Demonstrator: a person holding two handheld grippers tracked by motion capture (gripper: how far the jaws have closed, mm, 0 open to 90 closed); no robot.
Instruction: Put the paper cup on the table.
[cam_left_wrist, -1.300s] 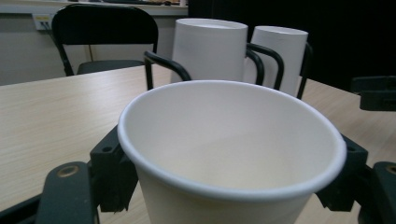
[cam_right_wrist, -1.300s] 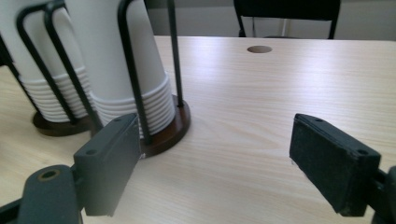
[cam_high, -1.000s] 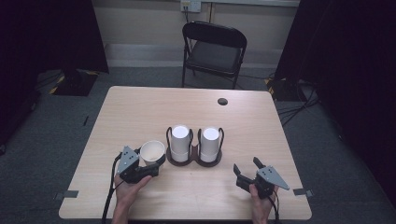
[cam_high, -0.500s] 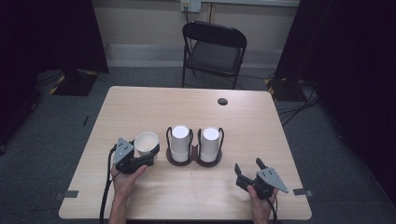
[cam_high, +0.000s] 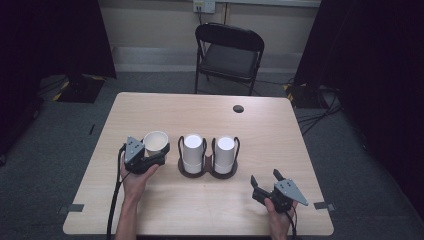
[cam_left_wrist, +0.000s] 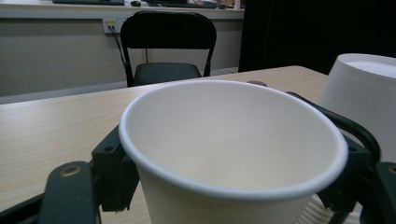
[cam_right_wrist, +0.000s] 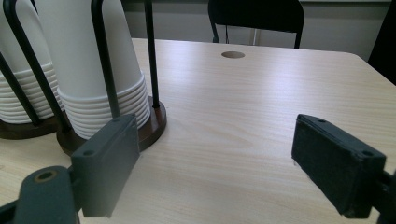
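A single white paper cup (cam_high: 156, 142) (cam_left_wrist: 233, 154) stands upright, mouth up, between the jaws of my left gripper (cam_high: 159, 151), which is shut on its sides. It sits left of a dark wire cup holder (cam_high: 207, 169) that carries two stacks of upturned white cups (cam_high: 193, 152) (cam_high: 225, 154) (cam_right_wrist: 88, 60). My right gripper (cam_high: 266, 183) (cam_right_wrist: 219, 158) rests open at the table's front right, nothing between its jaws, its left jaw close to the holder's wooden base (cam_right_wrist: 154, 128).
The light wooden table (cam_high: 250, 125) has a round cable hole (cam_high: 238, 108) (cam_right_wrist: 233, 54) at the back right. A black folding chair (cam_high: 229, 55) (cam_left_wrist: 166, 46) stands behind the table. Cables trail from both grippers over the front edge.
My left gripper has carried the single cup leftward, away from the cup holder, and slightly farther back. The right gripper has stayed put.
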